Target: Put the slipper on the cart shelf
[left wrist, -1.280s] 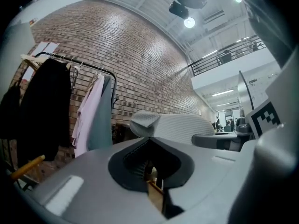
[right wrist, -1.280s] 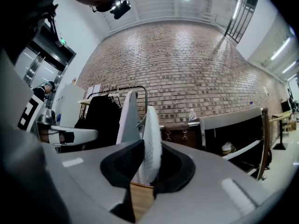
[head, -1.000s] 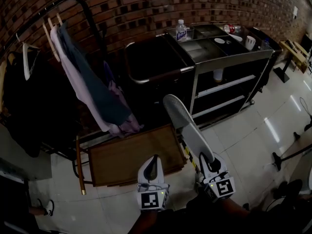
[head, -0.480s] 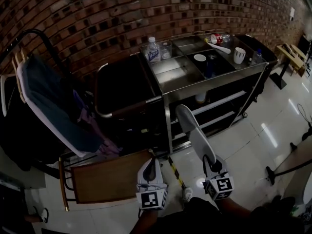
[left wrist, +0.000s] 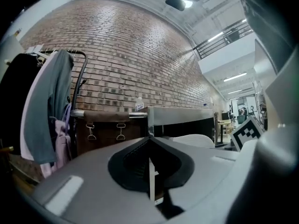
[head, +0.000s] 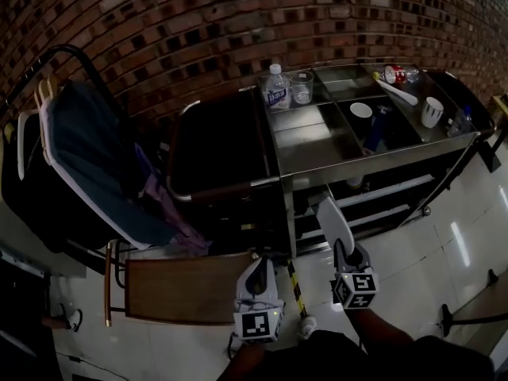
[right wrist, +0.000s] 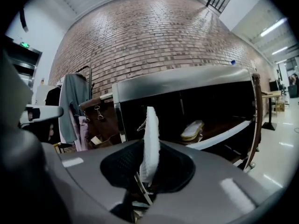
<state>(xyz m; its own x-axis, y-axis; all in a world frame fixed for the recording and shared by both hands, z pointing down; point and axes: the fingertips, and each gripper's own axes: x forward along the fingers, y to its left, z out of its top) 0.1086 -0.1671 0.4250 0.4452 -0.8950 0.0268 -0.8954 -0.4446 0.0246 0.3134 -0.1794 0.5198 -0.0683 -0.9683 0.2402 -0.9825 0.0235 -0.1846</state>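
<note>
Right fingers (right wrist: 219, 181) grip slipper (right wrist: 150, 139), cart (head: 305, 137), brick wall (head: 198, 22)

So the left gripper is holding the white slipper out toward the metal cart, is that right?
Not quite: the right gripper holds the white slipper out toward the metal cart, as the right gripper view shows. The left gripper is shut and empty.

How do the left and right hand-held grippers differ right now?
The left hand-held gripper is shut and empty; the right hand-held gripper is shut on the white slipper. The right points into the cart's shelves; the left at its corner. Each carries a marker cube.
</note>
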